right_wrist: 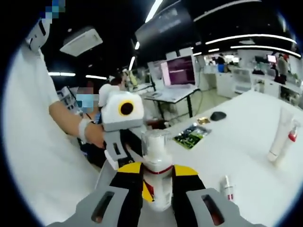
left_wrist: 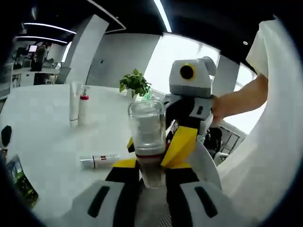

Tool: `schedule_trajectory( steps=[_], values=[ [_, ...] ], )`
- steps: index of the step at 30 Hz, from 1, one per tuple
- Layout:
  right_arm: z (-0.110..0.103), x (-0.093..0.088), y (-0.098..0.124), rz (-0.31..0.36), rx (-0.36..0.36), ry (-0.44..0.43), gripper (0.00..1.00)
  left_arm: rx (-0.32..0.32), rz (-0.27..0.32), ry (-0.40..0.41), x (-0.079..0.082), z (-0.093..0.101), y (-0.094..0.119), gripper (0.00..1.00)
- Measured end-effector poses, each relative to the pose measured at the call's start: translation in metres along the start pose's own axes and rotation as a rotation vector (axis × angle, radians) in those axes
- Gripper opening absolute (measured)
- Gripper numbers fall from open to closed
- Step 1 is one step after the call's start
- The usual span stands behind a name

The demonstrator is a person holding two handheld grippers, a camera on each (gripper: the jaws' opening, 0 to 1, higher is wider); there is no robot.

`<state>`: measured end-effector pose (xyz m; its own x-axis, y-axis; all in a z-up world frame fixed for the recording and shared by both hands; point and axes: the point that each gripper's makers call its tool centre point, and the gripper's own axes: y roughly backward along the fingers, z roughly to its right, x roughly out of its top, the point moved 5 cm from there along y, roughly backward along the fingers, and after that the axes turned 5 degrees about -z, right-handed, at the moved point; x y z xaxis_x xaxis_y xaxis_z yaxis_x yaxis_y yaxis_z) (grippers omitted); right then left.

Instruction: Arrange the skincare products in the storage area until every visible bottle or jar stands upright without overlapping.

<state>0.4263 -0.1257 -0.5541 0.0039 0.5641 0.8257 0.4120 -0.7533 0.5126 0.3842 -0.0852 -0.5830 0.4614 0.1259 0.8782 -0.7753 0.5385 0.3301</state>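
Observation:
A white bottle [left_wrist: 147,125] with a clear cap and a red band is held up above the white table [left_wrist: 42,142]. My left gripper [left_wrist: 151,165] is shut on its lower part. My right gripper [left_wrist: 155,145] reaches in from the right, its yellow-tipped fingers closed around the red band. In the right gripper view the same bottle [right_wrist: 156,149] stands between my right gripper [right_wrist: 158,170] jaws, with the left gripper [right_wrist: 135,153] behind it in a person's hand. A small tube [left_wrist: 99,161] [right_wrist: 228,188] lies flat on the table.
A tall white tube [left_wrist: 73,101] [right_wrist: 278,137] and a red-collared pump bottle [left_wrist: 84,106] [right_wrist: 291,137] stand upright together. Also on the table are a potted plant [left_wrist: 135,84], a green packet [right_wrist: 191,135] [left_wrist: 21,182] and a black mouse [right_wrist: 218,115]. The person's white sleeve is close beside the grippers.

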Motion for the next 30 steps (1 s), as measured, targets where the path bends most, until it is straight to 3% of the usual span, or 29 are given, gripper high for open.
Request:
schedule_trajectory(
  steps=[7, 10, 12, 18, 24, 26, 30],
  values=[
    [0.004, -0.003, -0.001, -0.014, -0.059, 0.001, 0.17, 0.039, -0.016, 0.006, -0.004, 0.000, -0.006, 0.16],
    [0.011, 0.006, 0.004, 0.082, -0.084, -0.077, 0.17, 0.047, -0.064, 0.001, -0.010, -0.003, -0.009, 0.15],
    [0.013, 0.009, 0.006, 0.100, -0.075, -0.092, 0.17, 0.057, -0.078, -0.003, -0.012, -0.003, -0.010, 0.15],
    [0.014, 0.008, 0.008, 0.155, -0.085, -0.136, 0.17, 0.058, -0.068, 0.021, -0.009, -0.005, -0.010, 0.16],
    [0.009, 0.003, -0.001, 0.168, -0.075, -0.176, 0.17, 0.077, -0.016, 0.014, -0.003, -0.005, -0.008, 0.25],
    [0.008, 0.004, -0.002, 0.186, -0.076, -0.189, 0.17, 0.055, -0.027, 0.014, -0.004, -0.004, -0.008, 0.17],
    [0.007, 0.007, -0.005, 0.223, -0.064, -0.228, 0.18, 0.039, -0.004, 0.043, -0.003, -0.004, -0.001, 0.16]
  ],
)
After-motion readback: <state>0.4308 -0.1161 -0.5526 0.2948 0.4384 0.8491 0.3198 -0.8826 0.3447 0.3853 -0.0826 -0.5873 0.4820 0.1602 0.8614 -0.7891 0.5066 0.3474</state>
